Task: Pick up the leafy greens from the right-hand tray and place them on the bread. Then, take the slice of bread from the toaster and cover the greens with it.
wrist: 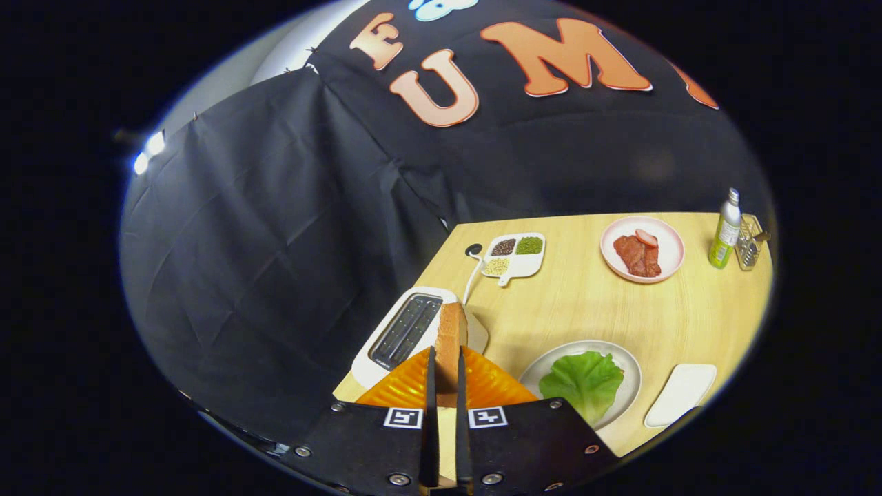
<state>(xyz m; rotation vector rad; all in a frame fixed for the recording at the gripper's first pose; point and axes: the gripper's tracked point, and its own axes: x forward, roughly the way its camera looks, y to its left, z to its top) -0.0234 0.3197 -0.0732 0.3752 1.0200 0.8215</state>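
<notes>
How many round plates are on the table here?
2. A pink plate with meat sits far across the table beside the bottle; a grey plate holding the leafy greens lies just right of the gripper, shut on the bread slice.

bread under leaf [582, 382] hidden — bottle [725, 231] label unreadable

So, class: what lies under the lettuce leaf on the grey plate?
The lettuce leaf covers most of the plate; whatever lies beneath is hidden. The gripper is shut on a bread slice.
</notes>
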